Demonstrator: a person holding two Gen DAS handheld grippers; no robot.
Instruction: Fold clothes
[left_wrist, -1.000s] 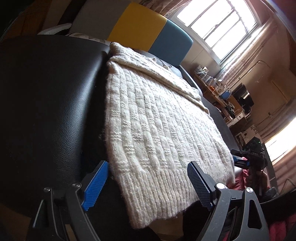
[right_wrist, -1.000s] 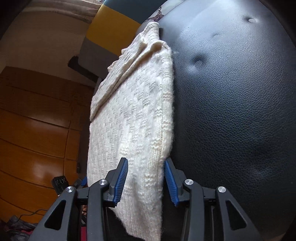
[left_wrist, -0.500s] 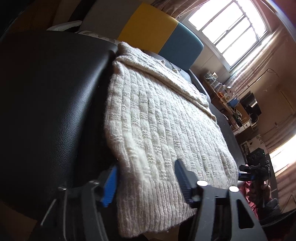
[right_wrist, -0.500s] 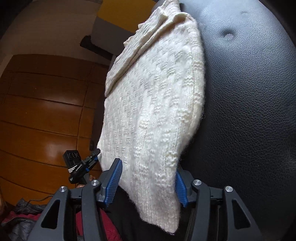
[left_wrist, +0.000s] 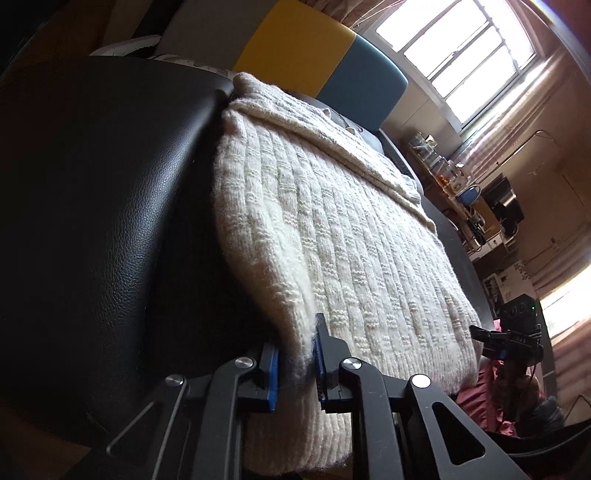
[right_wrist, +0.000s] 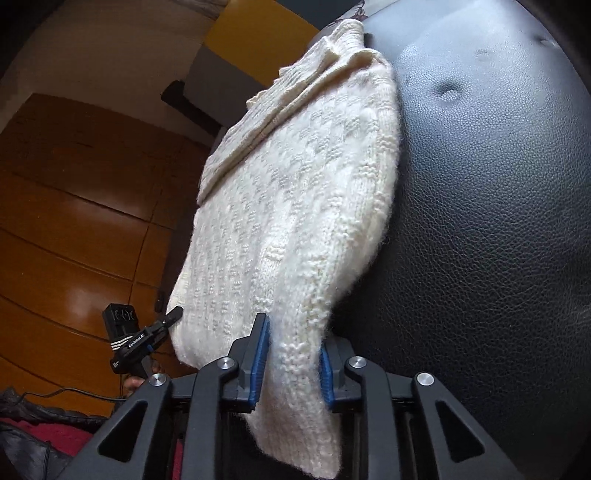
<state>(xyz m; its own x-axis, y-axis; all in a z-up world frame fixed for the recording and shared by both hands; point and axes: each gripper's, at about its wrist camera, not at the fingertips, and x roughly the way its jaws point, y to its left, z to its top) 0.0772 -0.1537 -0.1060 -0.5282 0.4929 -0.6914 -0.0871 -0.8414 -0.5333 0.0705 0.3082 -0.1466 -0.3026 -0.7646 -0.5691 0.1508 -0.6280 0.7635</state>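
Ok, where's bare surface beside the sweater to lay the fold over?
Bare black leather borders the sweater on its left, and more leather on its right. Crowded at the near hem: the left tool and right tool grip there.

Sunlit window (left_wrist: 458, 55), wood-panelled wall (right_wrist: 74, 221), perhaps a cluttered shelf (left_wrist: 454, 177).

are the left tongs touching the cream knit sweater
Touching. The left wrist view shows the left tongs shut on the cream knit sweater hem corner, fabric bunched between both blue pads.
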